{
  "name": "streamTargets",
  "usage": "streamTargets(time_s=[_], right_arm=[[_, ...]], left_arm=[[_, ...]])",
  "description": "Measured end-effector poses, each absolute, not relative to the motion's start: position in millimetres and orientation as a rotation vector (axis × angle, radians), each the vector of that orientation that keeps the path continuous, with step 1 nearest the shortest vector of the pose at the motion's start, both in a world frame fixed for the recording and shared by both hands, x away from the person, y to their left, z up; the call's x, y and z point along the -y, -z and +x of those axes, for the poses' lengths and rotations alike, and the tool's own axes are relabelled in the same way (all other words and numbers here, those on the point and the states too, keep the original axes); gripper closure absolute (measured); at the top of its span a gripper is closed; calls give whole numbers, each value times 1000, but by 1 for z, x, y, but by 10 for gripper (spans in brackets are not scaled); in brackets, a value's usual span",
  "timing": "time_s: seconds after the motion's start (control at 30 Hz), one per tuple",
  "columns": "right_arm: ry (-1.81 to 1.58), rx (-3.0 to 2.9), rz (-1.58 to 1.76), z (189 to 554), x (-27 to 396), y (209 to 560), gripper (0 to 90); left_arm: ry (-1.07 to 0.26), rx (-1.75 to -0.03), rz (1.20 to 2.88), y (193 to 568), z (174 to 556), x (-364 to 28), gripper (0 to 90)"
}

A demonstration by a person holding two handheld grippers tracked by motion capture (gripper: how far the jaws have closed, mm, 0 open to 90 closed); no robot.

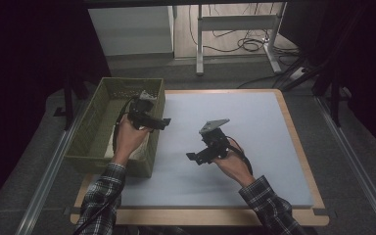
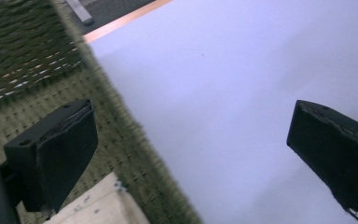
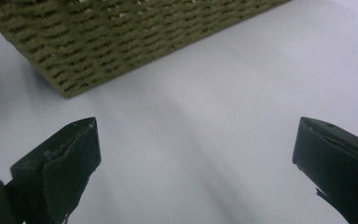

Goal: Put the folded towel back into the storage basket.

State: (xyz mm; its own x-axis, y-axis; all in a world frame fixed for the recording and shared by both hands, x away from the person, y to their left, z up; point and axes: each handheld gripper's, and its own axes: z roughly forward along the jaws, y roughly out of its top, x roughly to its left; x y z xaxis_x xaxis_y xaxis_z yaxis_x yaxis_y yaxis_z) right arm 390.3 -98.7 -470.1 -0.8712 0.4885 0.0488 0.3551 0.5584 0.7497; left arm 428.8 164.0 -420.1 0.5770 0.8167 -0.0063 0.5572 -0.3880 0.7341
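A green woven basket (image 1: pixel 92 126) stands at the left of the table, partly off the pale blue mat (image 1: pixel 254 147). My left gripper (image 1: pixel 162 122) hangs over the basket's right rim, pointing right, jaws wide apart with nothing between them (image 2: pixel 191 154). A pale cloth-like thing (image 2: pixel 98 207) lies in the basket below it (image 1: pixel 136 147). My right gripper (image 1: pixel 193 157) hovers over the middle of the mat, pointing left toward the basket's side wall (image 3: pixel 121 42). Its jaws stand wide with only bare mat between them (image 3: pixel 196 168).
The mat lies on a wooden board (image 1: pixel 298 147) with a dark surround. A white desk frame (image 1: pixel 235 29) and cables (image 1: pixel 249 44) stand on the floor beyond the table. Dark curtains close in both sides.
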Motion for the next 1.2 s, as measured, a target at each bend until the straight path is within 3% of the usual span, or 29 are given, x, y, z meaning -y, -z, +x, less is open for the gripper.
streamTargets(time_s=[0.63,1.2], right_arm=[[-1184,-2576,814,379,163,485,10],[-1194,-2524,928,360,217,503,10]], left_arm=[[-432,-995,2143,418,424,-99,14],[-373,-854,2160,466,385,-45,10]])
